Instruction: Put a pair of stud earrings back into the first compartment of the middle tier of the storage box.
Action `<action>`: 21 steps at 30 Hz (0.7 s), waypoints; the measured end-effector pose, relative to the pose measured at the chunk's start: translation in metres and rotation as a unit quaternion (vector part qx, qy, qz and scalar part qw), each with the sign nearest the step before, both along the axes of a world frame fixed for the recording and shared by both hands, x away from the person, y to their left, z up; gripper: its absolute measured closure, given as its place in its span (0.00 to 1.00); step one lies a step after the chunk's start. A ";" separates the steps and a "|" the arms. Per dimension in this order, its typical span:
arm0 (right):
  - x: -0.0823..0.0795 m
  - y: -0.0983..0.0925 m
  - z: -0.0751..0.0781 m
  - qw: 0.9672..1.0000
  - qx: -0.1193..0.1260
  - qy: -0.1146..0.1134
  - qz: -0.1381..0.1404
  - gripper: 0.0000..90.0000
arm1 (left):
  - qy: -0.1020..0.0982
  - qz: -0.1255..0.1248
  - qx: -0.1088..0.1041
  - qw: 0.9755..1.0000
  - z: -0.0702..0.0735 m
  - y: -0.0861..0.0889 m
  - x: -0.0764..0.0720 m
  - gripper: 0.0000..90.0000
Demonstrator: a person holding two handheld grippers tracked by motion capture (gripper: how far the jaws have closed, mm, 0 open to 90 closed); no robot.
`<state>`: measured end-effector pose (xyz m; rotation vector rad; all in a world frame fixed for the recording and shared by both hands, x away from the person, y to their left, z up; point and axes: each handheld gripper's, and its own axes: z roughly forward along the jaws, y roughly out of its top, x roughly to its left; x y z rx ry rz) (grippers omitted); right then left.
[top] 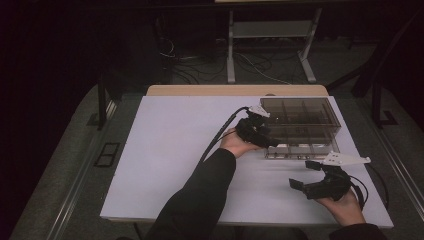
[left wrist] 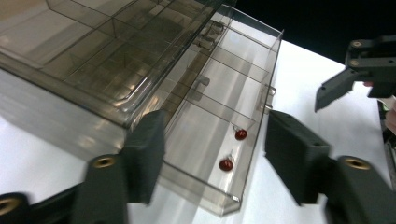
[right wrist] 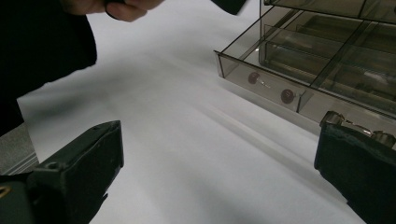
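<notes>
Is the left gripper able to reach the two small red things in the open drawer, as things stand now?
Probably yes. The left gripper is open and sits right at the pulled-out drawer, whose top is uncovered. The two red things lie near its front wall, between the jaws' line of sight, with nothing over them.

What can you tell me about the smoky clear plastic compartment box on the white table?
The smoky clear plastic compartment box sits at the white table's right far part. Its body is split by thin dividers into many cells. A shallow clear tray sticks out at its near side, also divided, with a small latch tab on its outer wall. Two small dark red beads lie in one end cell. The left gripper hovers open over that tray; whether it touches is unclear.
</notes>
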<state>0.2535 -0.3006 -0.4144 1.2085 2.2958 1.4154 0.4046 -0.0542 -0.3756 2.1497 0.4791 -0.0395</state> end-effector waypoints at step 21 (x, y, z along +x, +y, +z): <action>0.000 0.002 0.000 1.000 -0.003 0.001 0.003 0.01 | -0.016 0.058 -0.018 0.998 0.005 0.077 -0.018 0.00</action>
